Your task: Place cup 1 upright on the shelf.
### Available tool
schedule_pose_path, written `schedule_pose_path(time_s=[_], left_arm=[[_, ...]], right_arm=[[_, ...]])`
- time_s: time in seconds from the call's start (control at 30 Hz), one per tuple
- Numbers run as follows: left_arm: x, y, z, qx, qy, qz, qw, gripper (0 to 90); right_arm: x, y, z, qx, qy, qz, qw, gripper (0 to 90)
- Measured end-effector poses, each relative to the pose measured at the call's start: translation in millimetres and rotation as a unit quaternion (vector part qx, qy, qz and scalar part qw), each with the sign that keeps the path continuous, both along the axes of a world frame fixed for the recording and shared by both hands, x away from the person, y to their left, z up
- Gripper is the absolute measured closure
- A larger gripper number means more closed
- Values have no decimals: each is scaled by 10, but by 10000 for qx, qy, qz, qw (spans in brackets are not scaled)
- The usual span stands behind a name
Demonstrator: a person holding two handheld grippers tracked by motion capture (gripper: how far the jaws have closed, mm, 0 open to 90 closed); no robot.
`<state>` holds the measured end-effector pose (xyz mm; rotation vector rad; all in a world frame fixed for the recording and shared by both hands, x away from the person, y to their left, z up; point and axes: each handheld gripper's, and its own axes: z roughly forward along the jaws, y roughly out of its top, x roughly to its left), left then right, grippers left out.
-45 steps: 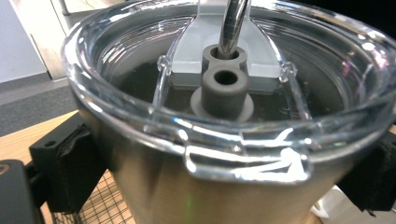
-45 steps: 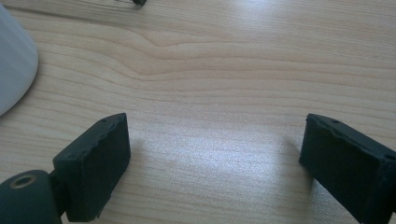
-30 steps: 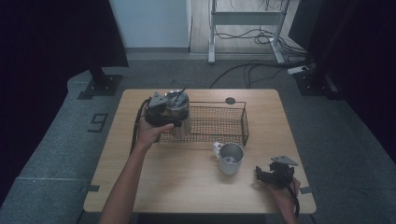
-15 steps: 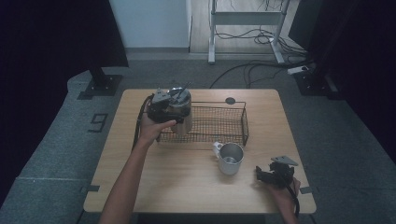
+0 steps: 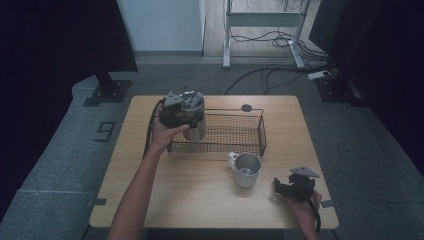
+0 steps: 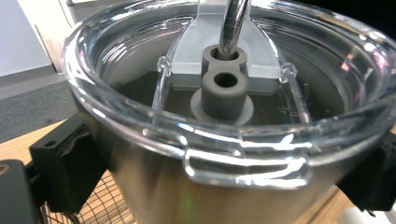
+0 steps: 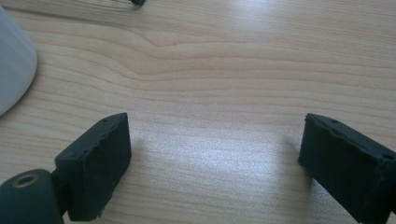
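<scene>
Steel tumbler [image 5: 194,118] with clear lid [image 6: 224,88] and straw, clamped in left tongs [image 5: 176,111], has moved from the surface edge to over the wire basket's [image 5: 235,131] left end; likely going in. Right tongs [image 5: 291,186] rest half-open, empty, beside the mug [image 5: 246,170].

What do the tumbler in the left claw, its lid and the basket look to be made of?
Tumbler: brushed stainless steel by its look, a dull silver wall with soft reflections. Lid: clear hard plastic, see-through with sharp highlights on the rim; the dark grey collars at its centre look like rubber, though that is uncertain. Basket: thin metal wire mesh, dark, probably coated, since the table shows through it.
</scene>
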<state>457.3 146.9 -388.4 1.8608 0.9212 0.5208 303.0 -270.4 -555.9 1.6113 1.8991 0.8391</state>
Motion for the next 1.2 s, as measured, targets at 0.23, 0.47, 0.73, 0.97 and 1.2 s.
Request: schedule_pose_path(time_s=[0.23, 0.47, 0.73, 0.97, 1.2], left_arm=[[47, -9, -14, 16, -15, 31, 10000, 42], [91, -20, -108, 93, 47, 73, 9999, 42], [141, -27, -245, 105, 194, 108, 9997, 41], [181, -17, -342, 102, 277, 148, 9995, 42], [202, -3, -426, 121, 350, 196, 9991, 42]], right_arm=[[0, 0, 0, 1, 0, -1, 10000, 87], [0, 0, 0, 0, 0, -1, 10000, 87], [0, 0, 0, 0, -1, -1, 10000, 87], [-1, 1, 0, -2, -2, -1, 10000, 87], [-1, 1, 0, -4, -3, 0, 10000, 87]])
